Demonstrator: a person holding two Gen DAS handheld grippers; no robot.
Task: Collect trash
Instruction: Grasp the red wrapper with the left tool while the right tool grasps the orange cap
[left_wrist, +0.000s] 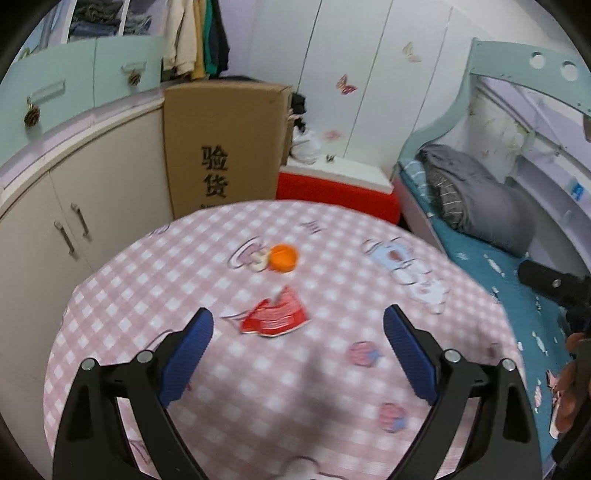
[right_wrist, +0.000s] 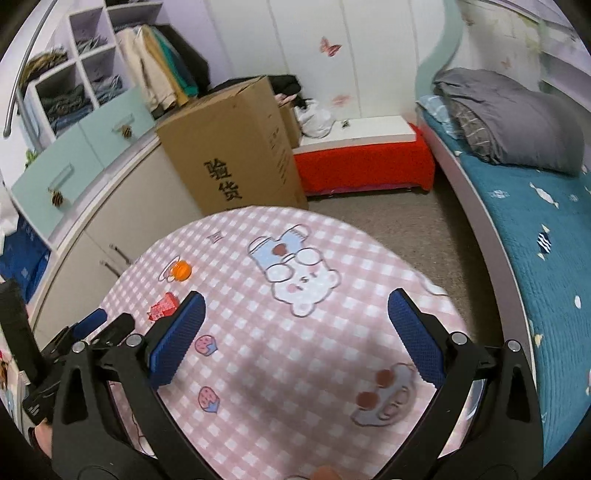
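Observation:
A crumpled red wrapper (left_wrist: 275, 316) lies on the round table with the pink checked cloth (left_wrist: 184, 280). An orange bottle cap (left_wrist: 283, 257) sits beyond it, with a small white scrap beside it. My left gripper (left_wrist: 298, 325) is open and empty, hovering just short of the wrapper, its blue pads either side. In the right wrist view the wrapper (right_wrist: 162, 306) and the cap (right_wrist: 181, 270) lie at the table's left. My right gripper (right_wrist: 295, 317) is open and empty over the table's middle. The left gripper (right_wrist: 88, 326) shows at its left.
A tall cardboard box (left_wrist: 225, 144) stands behind the table, beside a cream cabinet (left_wrist: 74, 206). A red and white bench (right_wrist: 364, 155) is at the back. A bed with a teal cover (right_wrist: 535, 229) and a grey quilt runs along the right.

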